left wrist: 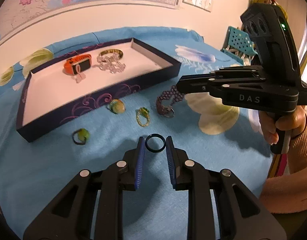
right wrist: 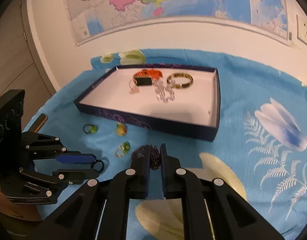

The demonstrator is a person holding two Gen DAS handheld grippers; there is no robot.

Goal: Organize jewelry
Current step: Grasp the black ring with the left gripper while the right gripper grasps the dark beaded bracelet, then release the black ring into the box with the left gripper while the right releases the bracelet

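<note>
A dark box tray (left wrist: 105,98) (right wrist: 147,124) holds an orange watch (left wrist: 77,64) (right wrist: 147,77), a silver chain (left wrist: 111,65) (right wrist: 165,94) and a bangle (left wrist: 111,52) (right wrist: 180,81). On the blue cloth lie three green-stone rings (left wrist: 117,107) (left wrist: 143,117) (left wrist: 81,136). My left gripper (left wrist: 155,146) is open around a black ring (left wrist: 155,143) (right wrist: 98,165). My right gripper (right wrist: 155,150) (left wrist: 178,86) is shut on a purple beaded bracelet (left wrist: 167,102) (right wrist: 155,159) that hangs down to the cloth.
The blue flowered cloth (right wrist: 253,140) covers the table. A map hangs on the wall (right wrist: 173,4) behind. A teal perforated basket (left wrist: 239,42) stands at the far right edge. A small wooden block (right wrist: 40,123) lies at the left of the cloth.
</note>
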